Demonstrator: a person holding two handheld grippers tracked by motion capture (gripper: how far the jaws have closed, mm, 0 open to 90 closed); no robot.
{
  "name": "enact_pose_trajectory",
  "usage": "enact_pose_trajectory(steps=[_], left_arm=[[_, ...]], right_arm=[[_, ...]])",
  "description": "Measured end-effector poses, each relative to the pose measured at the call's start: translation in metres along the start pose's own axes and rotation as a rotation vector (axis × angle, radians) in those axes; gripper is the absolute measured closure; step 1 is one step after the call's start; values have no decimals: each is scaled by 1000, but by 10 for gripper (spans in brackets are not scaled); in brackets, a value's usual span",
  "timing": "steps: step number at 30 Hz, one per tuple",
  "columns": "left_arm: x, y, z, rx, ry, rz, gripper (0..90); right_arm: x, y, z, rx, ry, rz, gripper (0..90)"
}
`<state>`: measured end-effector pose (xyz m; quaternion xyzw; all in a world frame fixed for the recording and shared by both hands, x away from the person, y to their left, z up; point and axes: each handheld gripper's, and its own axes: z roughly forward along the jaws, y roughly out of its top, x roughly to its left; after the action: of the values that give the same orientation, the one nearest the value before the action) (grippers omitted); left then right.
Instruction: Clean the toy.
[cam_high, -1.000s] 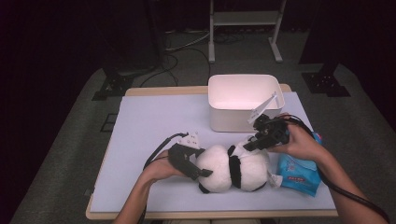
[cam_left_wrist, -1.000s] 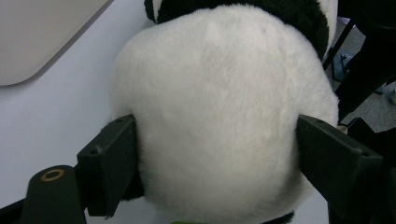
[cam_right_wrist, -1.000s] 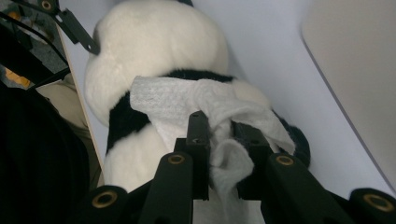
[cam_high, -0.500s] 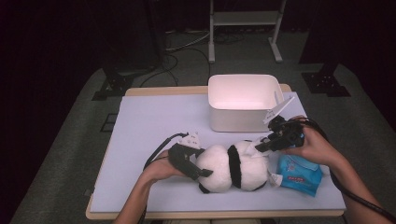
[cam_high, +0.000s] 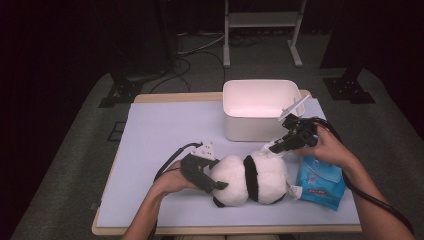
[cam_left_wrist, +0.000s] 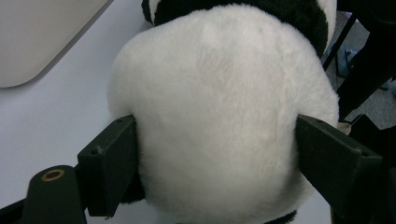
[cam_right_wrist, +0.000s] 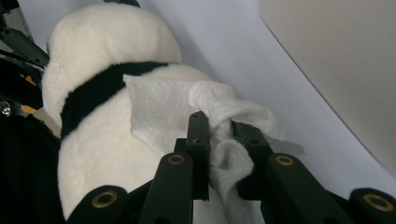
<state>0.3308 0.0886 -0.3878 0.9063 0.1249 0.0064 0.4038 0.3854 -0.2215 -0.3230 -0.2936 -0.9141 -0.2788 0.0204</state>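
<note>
Wiping calls for light strokes: right gripper (cam_right_wrist: 219, 135) pinching crumpled white wet tissue (cam_right_wrist: 219, 112) against black-and-white plush panda (cam_high: 250, 179), left gripper (cam_left_wrist: 233, 158) clamping its near-left end.

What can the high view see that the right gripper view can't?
High view alone: the blue wipes pack beside the toy, the left gripper clamped on the panda's end, and the white bin's open top. Right gripper view alone: up close, the right gripper pinches a crumpled white wipe that lies on the fur, next to the black band. Both share the plush panda, the wipe, the bin and the pale table cover.
</note>
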Motion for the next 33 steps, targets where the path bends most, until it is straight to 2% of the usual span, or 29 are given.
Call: enact_pose_trajectory(steps=[5, 8, 12, 16, 18, 21, 27, 33], left_arm=[[-1, 0, 0, 5, 0, 5, 167], [0, -1, -2, 8, -13, -3, 162], [1, 0, -4, -13, -31, -35, 106], [1, 4, -3, -29, -48, -48, 72], [2, 7, -3, -34, -47, -58, 57], [4, 12, -1, -43, -73, -69, 40], [10, 22, 5, -14, -91, -78, 29], [14, 29, 17, 33, -152, -78, 12]], right_arm=[[12, 16, 12, 19, 9, -34, 776], [19, 20, 15, 18, 10, -59, 777], [23, 13, 12, -4, 20, -62, 779], [29, 3, 7, -28, 31, -70, 780], [33, -1, 6, -32, 22, -87, 780], [39, -3, 5, -34, 18, -104, 781], [49, -5, 4, -33, 9, -144, 782], [53, -10, 4, -38, 7, -160, 783]])
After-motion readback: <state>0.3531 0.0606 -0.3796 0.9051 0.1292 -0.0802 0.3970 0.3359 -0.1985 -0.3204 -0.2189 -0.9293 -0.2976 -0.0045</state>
